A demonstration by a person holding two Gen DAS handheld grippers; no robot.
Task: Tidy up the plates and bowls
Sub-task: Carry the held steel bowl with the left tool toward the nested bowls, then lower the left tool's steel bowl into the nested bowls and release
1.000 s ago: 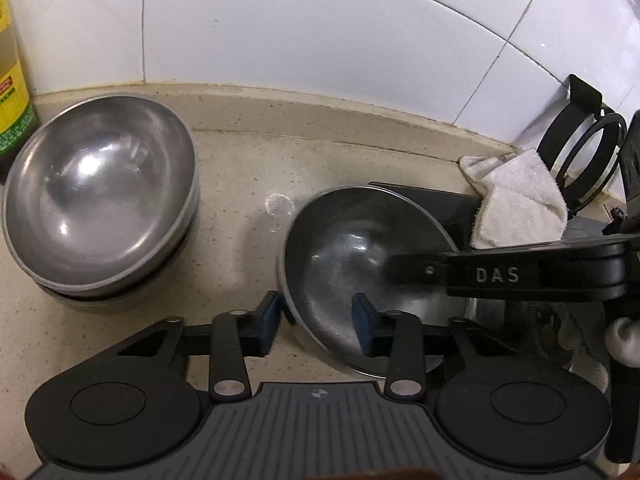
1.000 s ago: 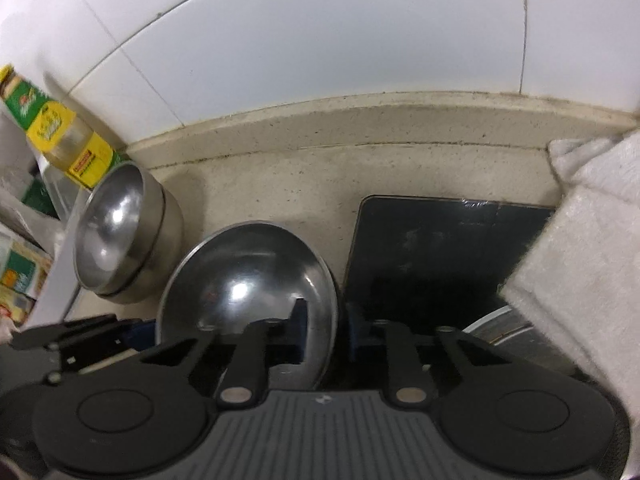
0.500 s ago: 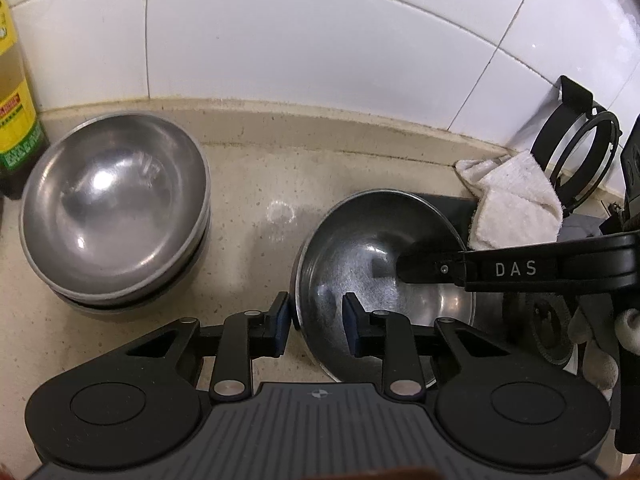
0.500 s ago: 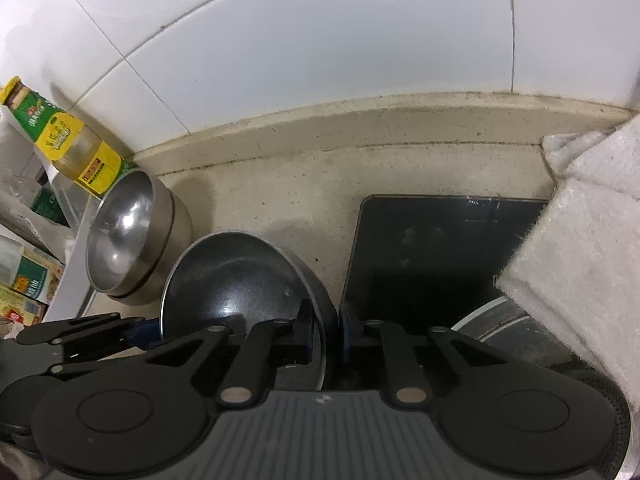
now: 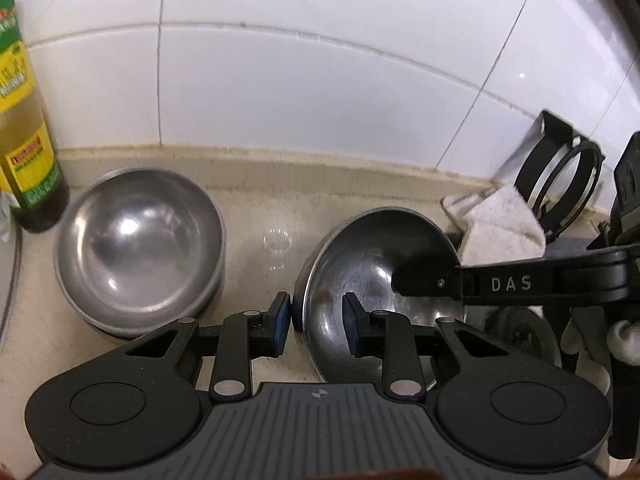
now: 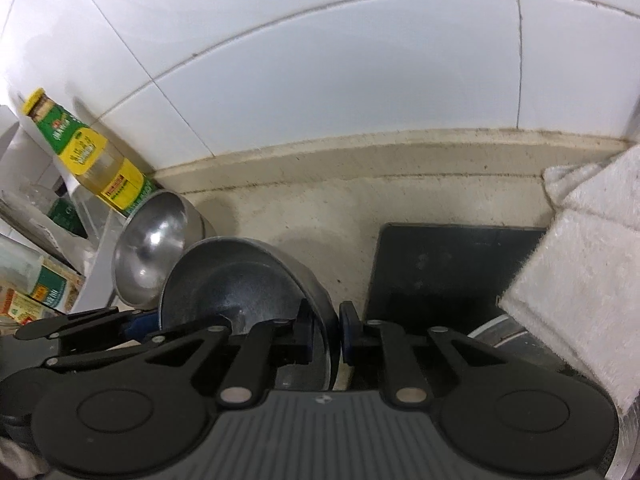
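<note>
A steel bowl [image 5: 372, 264] is held tilted above the beige counter, between both grippers. My left gripper [image 5: 316, 322] is shut on its left rim, one pad outside and one inside. My right gripper [image 6: 325, 334] is shut on the opposite rim of the same bowl [image 6: 240, 284]; its finger shows in the left wrist view [image 5: 500, 284] reaching over the bowl. A stack of steel bowls [image 5: 140, 240] stands at the left by the wall, also in the right wrist view [image 6: 150, 240].
An oil bottle [image 5: 24, 132] stands left of the stack against the tiled wall. A black board [image 6: 452, 268] lies right of the bowl, with a white cloth [image 6: 580, 280] over its right side. A black wire rack [image 5: 560, 184] stands at the far right.
Both grippers have lifted the held bowl and tilted it; the left gripper's jaws have closed onto its rim. The views have risen, showing more wall and the bottle.
</note>
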